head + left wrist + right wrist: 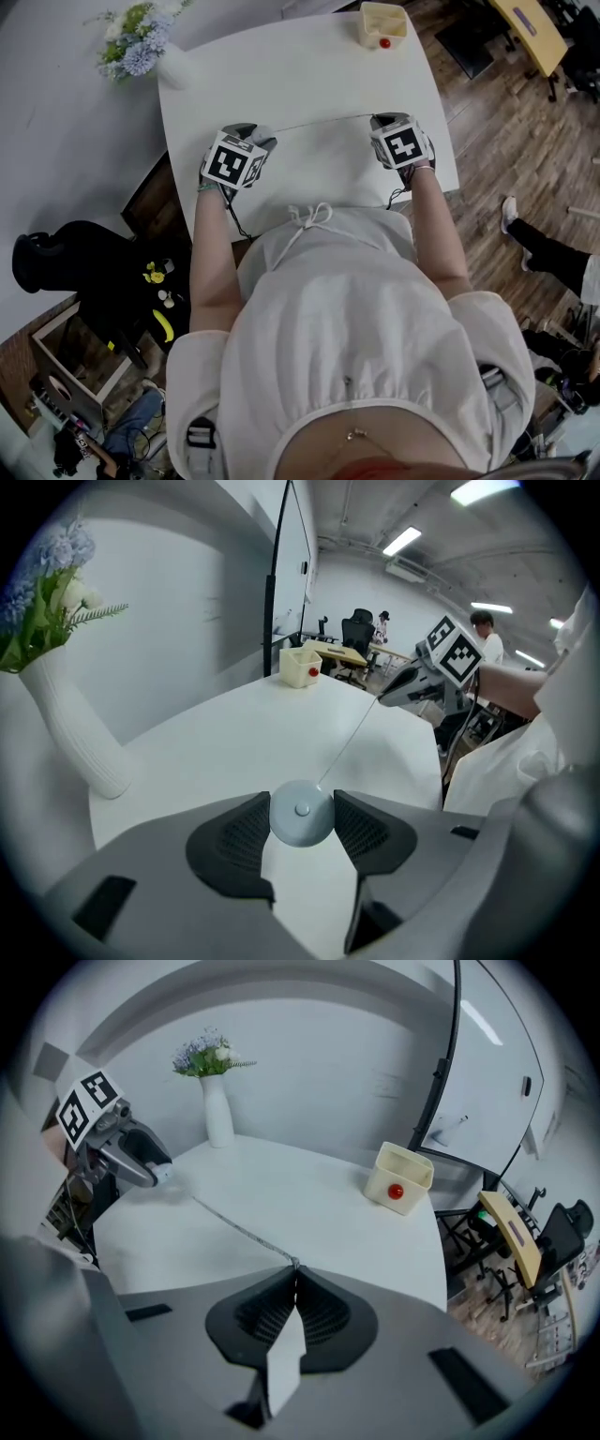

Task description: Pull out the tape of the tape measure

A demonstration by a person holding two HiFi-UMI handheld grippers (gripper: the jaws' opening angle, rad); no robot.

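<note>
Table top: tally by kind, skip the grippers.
Tape measure: 1
Vase of flowers: 1
Cream container: 1
Total: 3

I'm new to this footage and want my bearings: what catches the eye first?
A thin tape runs straight over the white table, from the round pale-blue tape measure clamped in the left gripper to the right gripper, whose fingers pinch its end. A white vase of flowers stands at the far left corner, a cream box with a red dot at the far right.
</note>
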